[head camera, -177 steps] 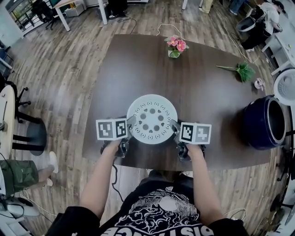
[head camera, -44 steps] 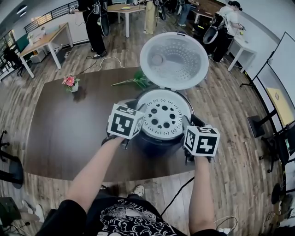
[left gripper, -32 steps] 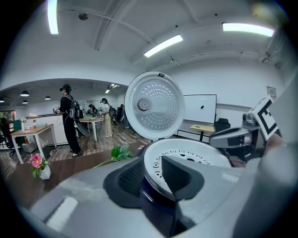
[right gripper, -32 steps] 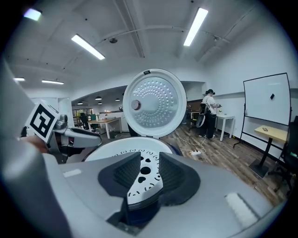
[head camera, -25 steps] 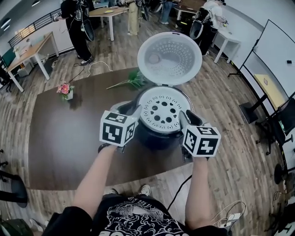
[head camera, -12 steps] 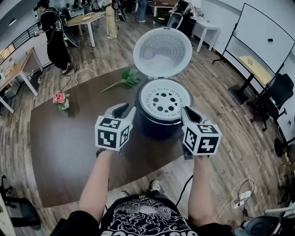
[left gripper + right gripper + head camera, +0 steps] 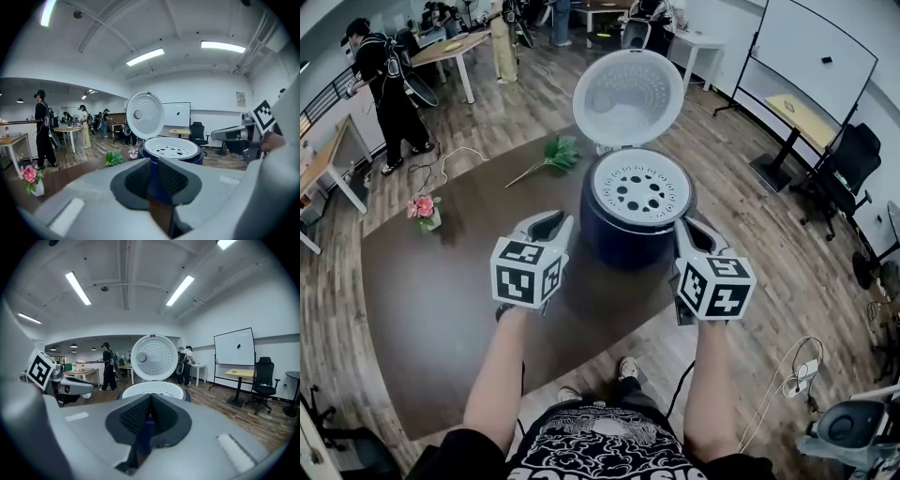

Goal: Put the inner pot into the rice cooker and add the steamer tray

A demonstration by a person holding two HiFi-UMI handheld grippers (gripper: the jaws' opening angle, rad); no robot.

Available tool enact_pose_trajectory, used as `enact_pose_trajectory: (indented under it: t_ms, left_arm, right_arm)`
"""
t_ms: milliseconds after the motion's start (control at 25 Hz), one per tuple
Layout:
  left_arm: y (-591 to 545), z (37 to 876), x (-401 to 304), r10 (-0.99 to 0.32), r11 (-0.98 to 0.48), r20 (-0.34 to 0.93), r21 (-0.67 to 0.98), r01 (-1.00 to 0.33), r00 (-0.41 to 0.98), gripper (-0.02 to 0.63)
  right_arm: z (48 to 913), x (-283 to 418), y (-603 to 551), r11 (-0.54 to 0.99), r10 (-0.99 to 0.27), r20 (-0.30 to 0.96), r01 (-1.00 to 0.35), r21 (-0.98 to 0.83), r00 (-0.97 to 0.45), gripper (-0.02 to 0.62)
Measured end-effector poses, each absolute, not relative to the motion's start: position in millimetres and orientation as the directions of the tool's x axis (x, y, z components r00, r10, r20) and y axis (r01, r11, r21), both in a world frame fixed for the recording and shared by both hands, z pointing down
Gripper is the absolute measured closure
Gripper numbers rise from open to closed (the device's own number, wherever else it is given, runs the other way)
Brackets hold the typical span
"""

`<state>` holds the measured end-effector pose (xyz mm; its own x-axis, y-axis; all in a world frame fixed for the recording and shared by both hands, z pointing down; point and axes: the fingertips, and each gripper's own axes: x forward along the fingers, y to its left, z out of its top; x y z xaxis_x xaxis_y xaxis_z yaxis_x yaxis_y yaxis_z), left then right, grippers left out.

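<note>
Left gripper, right gripper back off steamer tray; pot hidden

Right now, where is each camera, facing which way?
Head view: on the person's head, down at the rice cooker; forearms, left gripper and right gripper show.
Left gripper view: on that gripper, along empty jaws that have just been closing, toward the cooker; right gripper's cube shows.
Right gripper view: on that gripper, along shut jaws toward the open lid; left gripper's cube shows.
Shared: rice cooker.
</note>
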<state>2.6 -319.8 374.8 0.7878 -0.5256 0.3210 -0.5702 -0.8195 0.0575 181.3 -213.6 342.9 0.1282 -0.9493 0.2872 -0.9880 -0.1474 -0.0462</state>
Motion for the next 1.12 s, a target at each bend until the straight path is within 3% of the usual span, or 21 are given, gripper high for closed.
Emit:
enact_pose_trajectory:
  t_ms: [200,1120]
  left_arm:
    - [-318,368,0,-0.506,-0.839,0.296,0.049,-0.542,0.810,0.601]
    - [-313,364,-6,-0.439,-0.873,0.287,0.089,-0.480,0.851,0.601]
  right_arm:
    - [336,180,-202,-0.196,-0.946,0.268,-0.980,-0.018,0.184,0.597]
    - [333,168,-185,-0.228,-0.942,0.254,-0.974,-0.003,0.220,0.597]
